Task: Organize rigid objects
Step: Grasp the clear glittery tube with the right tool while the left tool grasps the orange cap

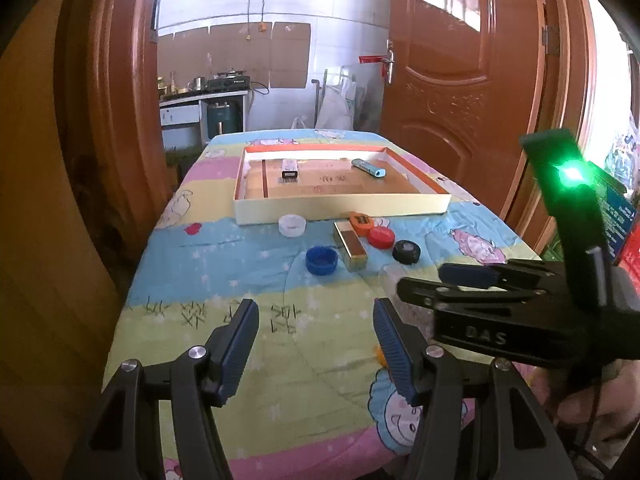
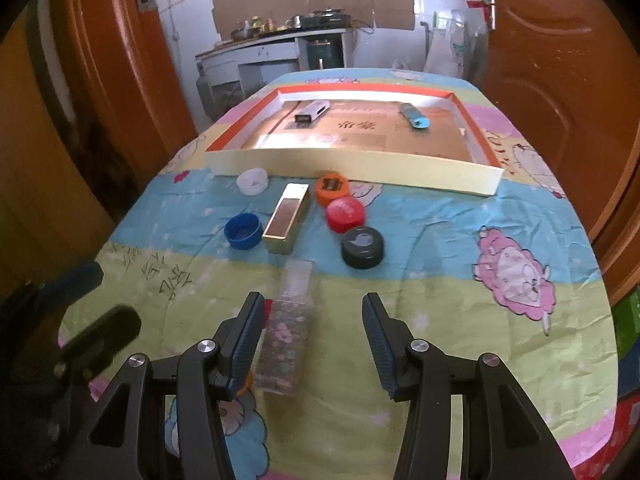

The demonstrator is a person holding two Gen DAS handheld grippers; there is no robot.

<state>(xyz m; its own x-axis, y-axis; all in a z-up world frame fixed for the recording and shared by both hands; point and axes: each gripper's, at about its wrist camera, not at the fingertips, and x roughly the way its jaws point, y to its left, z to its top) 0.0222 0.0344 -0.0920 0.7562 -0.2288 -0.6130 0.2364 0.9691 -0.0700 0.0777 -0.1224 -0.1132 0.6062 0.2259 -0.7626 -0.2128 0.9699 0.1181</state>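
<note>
Right wrist view shows the right gripper (image 2: 312,344) spread wide and empty above a clear plastic box (image 2: 287,326) that lies lengthwise on the cartoon-print quilt (image 2: 460,300), its near end between the fingers and close against the left pad. That box looks light, stiff and smooth-walled, so I judge it apt to slip or skate on the soft cloth; the sound hold is across its two long sides near the middle, jaws square to them. Beyond it lie a gold rectangular box (image 2: 286,220), a blue bottle cap (image 2: 242,231), a white cap (image 2: 252,181), an orange cap (image 2: 332,188), a red cap (image 2: 345,213) and a black cap (image 2: 362,247), the orange and red ones touching or nearly so. All seem hard and light; the caps are low and round, best pinched across the rim, and the gold box across its narrow width. Farther back sits the shallow cardboard tray (image 2: 352,166), already holding a small grey device (image 2: 312,111) and a light blue lighter-like item (image 2: 414,116), well apart. Left wrist view shows the left gripper (image 1: 316,344) likewise spread and holding nothing, hovering over the quilt's near part, with the other tool just to its right.
</note>
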